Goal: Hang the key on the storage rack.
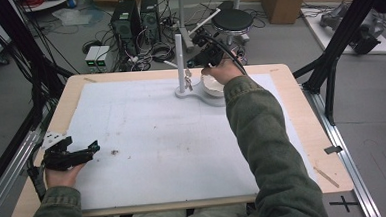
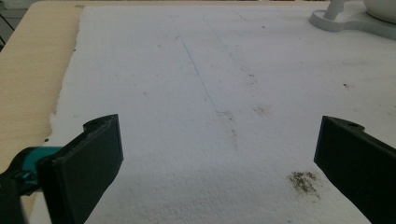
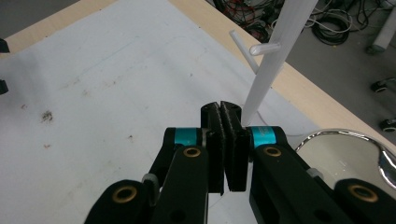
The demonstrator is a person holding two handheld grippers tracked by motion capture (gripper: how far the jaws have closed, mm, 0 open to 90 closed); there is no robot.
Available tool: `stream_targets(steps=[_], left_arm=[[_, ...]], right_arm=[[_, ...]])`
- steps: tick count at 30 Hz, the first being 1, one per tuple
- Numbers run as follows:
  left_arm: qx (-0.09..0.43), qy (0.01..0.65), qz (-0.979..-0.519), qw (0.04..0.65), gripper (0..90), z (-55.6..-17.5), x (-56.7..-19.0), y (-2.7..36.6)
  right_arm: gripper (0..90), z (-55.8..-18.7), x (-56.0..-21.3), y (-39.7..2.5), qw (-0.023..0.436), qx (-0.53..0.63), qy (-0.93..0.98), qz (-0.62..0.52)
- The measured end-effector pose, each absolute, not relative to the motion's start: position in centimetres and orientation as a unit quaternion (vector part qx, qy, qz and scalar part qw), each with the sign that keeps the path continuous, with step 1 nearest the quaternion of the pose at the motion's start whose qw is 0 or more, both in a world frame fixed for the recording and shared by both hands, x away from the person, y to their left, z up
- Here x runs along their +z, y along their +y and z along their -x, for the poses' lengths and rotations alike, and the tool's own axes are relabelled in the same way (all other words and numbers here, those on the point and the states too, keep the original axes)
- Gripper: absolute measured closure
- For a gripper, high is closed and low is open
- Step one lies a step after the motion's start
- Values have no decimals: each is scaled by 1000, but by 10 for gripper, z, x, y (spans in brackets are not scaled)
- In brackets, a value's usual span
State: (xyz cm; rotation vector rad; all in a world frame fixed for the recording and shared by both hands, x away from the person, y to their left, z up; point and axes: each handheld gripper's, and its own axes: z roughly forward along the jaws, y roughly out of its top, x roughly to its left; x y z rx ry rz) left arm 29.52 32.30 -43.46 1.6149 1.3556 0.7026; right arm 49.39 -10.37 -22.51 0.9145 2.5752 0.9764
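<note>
Two claws: my right claw [image 3: 225,140] is clenched on nothing, with the upright white peg stand [image 3: 271,70] just ahead to its right and the shiny bowl [image 3: 345,149] beside it. My left claw [image 2: 215,158] hangs released, far off.

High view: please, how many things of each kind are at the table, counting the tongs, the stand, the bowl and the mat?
Black two-jaw tongs: 2, left tongs and right tongs
White plastic stand with upright post: 1
Round pale bowl: 1
White foam mat: 1
Total: 5
</note>
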Motion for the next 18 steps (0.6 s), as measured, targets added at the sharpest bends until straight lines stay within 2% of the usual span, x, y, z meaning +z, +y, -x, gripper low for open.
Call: stream_targets(steps=[18], left_arm=[[281,546,-654,442,17,-297,-436,323]], right_arm=[[887,-514,-200,-93,135,342,877,-310]])
